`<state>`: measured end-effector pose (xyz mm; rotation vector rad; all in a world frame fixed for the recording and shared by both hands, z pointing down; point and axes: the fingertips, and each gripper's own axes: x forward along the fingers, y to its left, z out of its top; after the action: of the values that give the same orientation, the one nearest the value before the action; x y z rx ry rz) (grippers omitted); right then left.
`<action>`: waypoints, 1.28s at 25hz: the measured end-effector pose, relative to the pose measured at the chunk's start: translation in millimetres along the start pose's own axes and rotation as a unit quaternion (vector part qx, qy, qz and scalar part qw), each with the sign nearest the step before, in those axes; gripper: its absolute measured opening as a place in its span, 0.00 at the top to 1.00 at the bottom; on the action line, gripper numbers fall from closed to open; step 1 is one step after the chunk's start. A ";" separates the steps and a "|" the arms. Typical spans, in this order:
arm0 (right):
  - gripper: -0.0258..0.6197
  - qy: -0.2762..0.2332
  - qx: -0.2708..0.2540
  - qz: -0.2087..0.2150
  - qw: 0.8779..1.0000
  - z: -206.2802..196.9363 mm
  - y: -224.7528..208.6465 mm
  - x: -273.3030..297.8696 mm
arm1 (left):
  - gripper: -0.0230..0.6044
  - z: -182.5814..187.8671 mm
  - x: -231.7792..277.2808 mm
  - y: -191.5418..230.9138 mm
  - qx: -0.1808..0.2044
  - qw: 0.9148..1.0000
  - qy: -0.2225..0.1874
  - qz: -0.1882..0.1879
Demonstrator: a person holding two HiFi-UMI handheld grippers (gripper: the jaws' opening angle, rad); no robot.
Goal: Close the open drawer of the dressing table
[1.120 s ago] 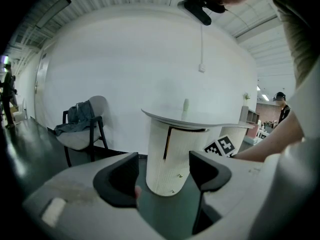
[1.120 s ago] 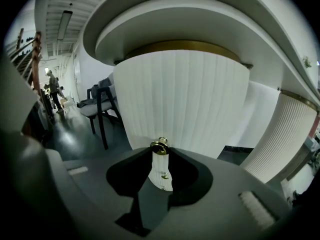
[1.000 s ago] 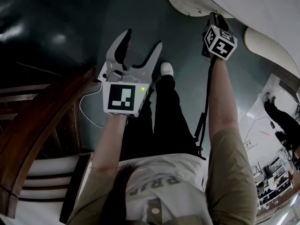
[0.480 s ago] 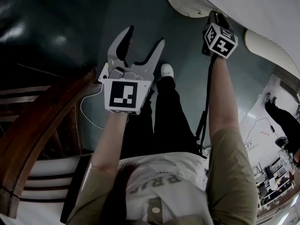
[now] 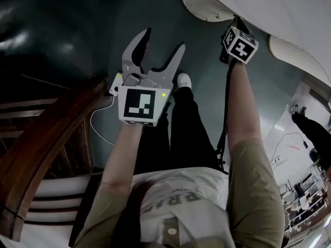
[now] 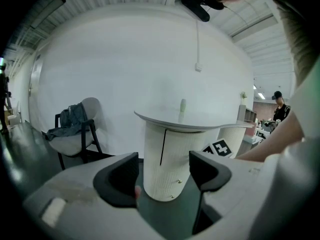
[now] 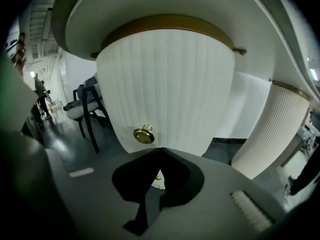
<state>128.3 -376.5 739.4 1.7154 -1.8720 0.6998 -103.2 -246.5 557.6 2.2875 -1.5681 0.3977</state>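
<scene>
Dark glossy floor (image 5: 77,35) underfoot, white ribbed dressing table (image 5: 279,9) ahead and to the person's right.

Right tongs (image 7: 159,151): clenched, jaws have just been closing, pads meet w/ nothing btwn them. Prob. deliberate, since a shut tip makes a blunt pusher and closing a drawer needs no grasp of the knob. Tip points down-fwd and sits just under the brass knob (image 7: 143,135), very near the curved ribbed drawer front (image 7: 165,79). Can't tell if it touches yet.

Left tongs (image 6: 162,166): released, jaws wide apart, empty. Only the table's pedestal shows far off thru the gap. Held mid-air over the floor, well apart from the table, so it looks parked out of the way while the right does the work.

Drawer: the rounded ribbed front under the gold band, right in front of the right tongs. From the head view it bulges out from beneath the tabletop edge, so it reads as still open.

Next, as I judge it, a straight push on the front near the knob should slide it home. Off-centre pressure on a curved face may let the tip skid.
</scene>
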 end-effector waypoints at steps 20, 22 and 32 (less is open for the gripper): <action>0.96 -0.048 0.010 0.027 0.998 20.2 4.5 -116.0 | 0.43 15.0 -74.1 2.5 -0.025 1.000 0.004 0.014; 0.96 -0.067 0.024 0.029 0.997 32.7 -3.3 -166.8 | 0.43 22.2 -109.1 2.5 -0.033 0.999 0.007 0.023; 0.96 -0.242 0.071 0.050 0.967 147.9 22.7 -459.0 | 0.43 130.4 -267.6 23.5 -0.014 0.998 -0.061 0.010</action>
<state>138.8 -135.2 321.4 2.0328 -2.2930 0.4888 -214.4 -85.0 332.3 2.3156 -1.6453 0.2424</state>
